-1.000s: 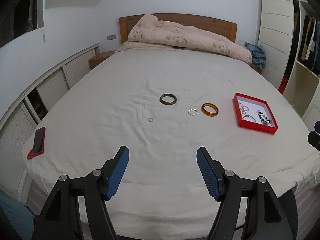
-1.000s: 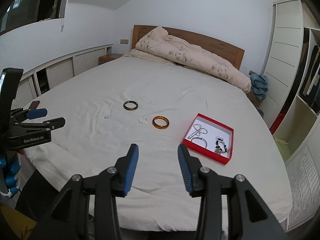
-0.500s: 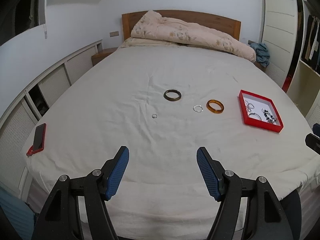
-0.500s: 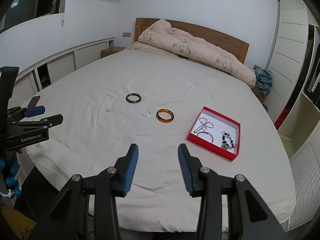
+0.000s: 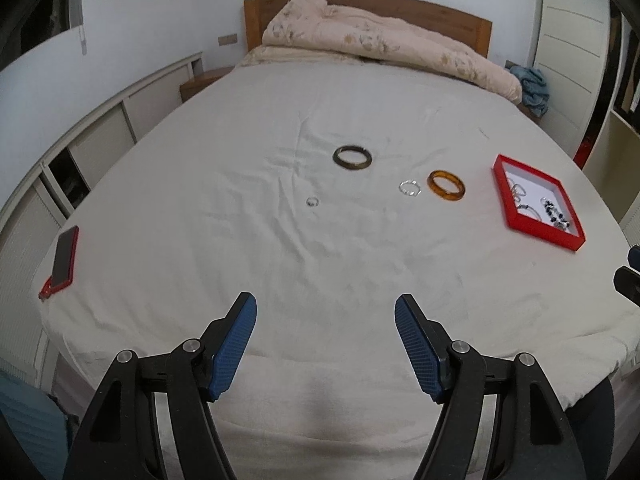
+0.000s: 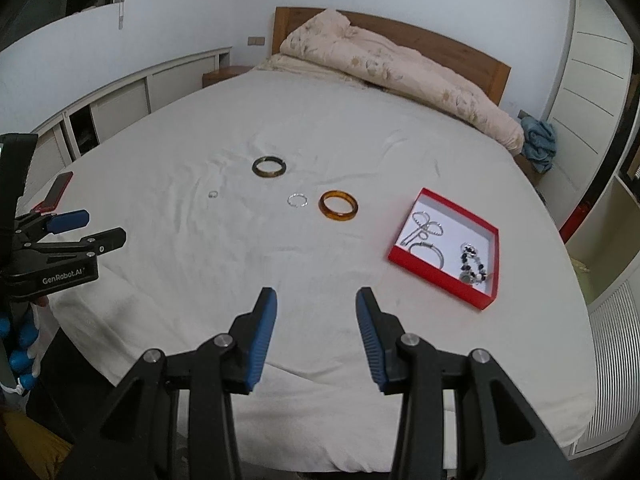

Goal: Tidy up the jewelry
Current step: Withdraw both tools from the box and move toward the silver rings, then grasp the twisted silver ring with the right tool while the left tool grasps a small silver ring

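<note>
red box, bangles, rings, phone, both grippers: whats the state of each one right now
red box: open, jewelry inside
amber bangle: flat on sheet, outside box
dark bangle: flat on sheet
silver ring: loose beside amber bangle
small ring: loose on sheet
phone: flat at bed edge
left gripper: open, empty
right gripper: open, empty

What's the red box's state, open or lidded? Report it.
Open. The red box has no lid; its white inside shows silver bracelets and a beaded bracelet lying in it.
</note>
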The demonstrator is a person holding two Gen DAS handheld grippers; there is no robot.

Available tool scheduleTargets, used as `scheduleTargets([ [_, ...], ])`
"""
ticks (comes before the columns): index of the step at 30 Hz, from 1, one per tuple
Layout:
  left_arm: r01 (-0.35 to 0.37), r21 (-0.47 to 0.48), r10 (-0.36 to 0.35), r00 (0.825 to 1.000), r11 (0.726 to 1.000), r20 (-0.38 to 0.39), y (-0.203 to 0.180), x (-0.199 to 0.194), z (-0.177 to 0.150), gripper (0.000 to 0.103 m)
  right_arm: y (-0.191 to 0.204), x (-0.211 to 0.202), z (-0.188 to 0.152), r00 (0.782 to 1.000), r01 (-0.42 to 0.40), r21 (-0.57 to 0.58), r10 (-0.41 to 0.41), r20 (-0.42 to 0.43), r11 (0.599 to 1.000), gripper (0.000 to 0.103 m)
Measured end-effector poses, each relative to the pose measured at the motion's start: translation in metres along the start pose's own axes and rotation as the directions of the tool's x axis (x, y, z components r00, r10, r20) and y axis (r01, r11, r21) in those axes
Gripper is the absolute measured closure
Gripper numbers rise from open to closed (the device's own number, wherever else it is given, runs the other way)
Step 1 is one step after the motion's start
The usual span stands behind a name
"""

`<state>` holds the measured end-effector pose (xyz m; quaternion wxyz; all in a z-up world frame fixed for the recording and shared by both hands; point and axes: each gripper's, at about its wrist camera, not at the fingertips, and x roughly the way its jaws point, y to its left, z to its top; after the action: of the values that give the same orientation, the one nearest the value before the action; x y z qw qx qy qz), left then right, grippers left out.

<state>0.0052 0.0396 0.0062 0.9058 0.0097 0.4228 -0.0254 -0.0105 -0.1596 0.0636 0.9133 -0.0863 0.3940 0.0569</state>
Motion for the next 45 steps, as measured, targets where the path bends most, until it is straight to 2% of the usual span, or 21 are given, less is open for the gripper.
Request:
scheduleTargets([
  [12,-0.031,-0.055,0.029,0.999,0.998,-0.031,0.023,0.034,0.005,0.032,-0.01,0.035,0.003,0.997,-0.013,0.024,0.014,-0.07,1.0,0.064],
  [19,-0.042,-0.095,0.034,0.996,0.995,-0.079,0.043,0.061,0.005,0.032,-0.012,0.063,0.007,0.992,-0.089,0.061,0.094,-0.085,0.994,0.064],
  [23,-0.049,-0.1,0.039,0.995,0.994,-0.097,0.048,0.078,0.01,0.032,-0.012,0.086,0.012,0.984,-0.145,0.086,0.153,-0.088,0.986,0.064],
  [33,-0.046,-0.077,0.036,0.991,0.996,-0.132,0.045,0.132,0.033,0.033,-0.014,0.149,0.024,0.966,-0.212,0.137,0.229,-0.123,0.968,0.064],
  [45,-0.012,-0.089,0.001,0.993,0.996,-0.118,0.039,0.197,0.073,0.039,-0.006,0.243,0.062,0.946,-0.278,0.134,0.295,-0.132,0.951,0.064],
])
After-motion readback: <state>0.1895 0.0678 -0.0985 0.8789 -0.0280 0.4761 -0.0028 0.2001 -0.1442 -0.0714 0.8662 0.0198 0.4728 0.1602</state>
